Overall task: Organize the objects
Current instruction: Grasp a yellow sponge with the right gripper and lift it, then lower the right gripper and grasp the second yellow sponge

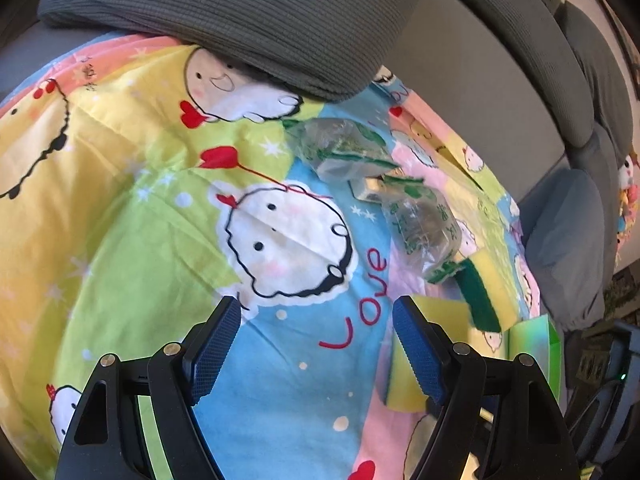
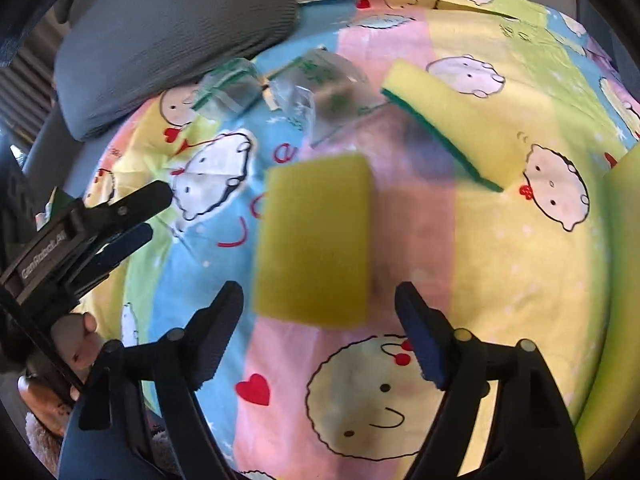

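Observation:
A yellow sponge lies flat on the cartoon-print sheet, just ahead of my open, empty right gripper. A second yellow sponge with a green scrub side lies tilted beyond it, to the right. Two clear plastic wrappers with green print lie at the back. In the left wrist view my left gripper is open and empty over the sheet; the near sponge sits by its right finger, the green-backed sponge and wrappers beyond. The left gripper also shows in the right wrist view.
A grey pillow rests on the sheet's far edge. Grey sofa cushions run along the right. A green box stands at the sheet's right edge. A green-yellow object fills the right rim.

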Available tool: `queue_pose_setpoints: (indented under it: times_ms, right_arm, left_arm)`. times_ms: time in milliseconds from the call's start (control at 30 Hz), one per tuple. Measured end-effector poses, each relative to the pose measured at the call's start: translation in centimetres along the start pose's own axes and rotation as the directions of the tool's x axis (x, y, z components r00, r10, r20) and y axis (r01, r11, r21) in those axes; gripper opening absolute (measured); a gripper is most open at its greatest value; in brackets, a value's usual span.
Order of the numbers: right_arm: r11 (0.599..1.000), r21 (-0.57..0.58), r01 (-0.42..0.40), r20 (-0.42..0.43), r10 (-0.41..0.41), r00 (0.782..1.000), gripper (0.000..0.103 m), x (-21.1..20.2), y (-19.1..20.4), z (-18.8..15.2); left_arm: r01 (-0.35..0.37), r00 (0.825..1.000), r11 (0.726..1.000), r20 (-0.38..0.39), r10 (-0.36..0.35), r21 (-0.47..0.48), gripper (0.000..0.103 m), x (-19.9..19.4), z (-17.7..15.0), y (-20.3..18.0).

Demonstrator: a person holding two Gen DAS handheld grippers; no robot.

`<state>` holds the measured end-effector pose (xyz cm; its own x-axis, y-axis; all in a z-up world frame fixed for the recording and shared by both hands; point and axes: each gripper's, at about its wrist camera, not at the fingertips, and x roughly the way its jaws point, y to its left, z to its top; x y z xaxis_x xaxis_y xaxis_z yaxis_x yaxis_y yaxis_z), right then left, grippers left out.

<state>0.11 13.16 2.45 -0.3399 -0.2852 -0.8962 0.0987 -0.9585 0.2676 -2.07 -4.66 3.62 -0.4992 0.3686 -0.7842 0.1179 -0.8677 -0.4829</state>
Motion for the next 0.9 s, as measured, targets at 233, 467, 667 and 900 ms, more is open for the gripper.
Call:
queue_pose_setpoints:
  times_ms: [233,467,667,900]
  right_arm:
    - [0.986,0.139,-0.094,0.157,0.072,0.985,0.060,-3.2,-2.4,0.5]
    - [0.937,0.275,-0.217,0.166,0.176,0.970,0.035,-1.8,-4.1,1.1]
    - [0.916,0.304,-0.260,0.154,0.222,0.963,0.037,-1.1,-4.1,1.3]
    - [0.919,0.304,-0.250,0.128,0.221,0.967,0.046,-0.6,-4.4,1.3]
  left_arm:
    - [0.107,0.990,0.994,-0.097,-0.104,0.028,0.079,1.5,-1.1,-1.6]
    - [0.207,0.968,0.975,-0.159,-0.192,0.084,0.079,2.3,-2.4,-4.3]
    - [0.199,0.966,0.968,-0.198,-0.167,0.153,0.077,3.1,-3.4,-6.0]
    - [0.195,0.965,0.967,-0.210,-0.159,0.165,0.076,3.6,-3.7,-6.2]
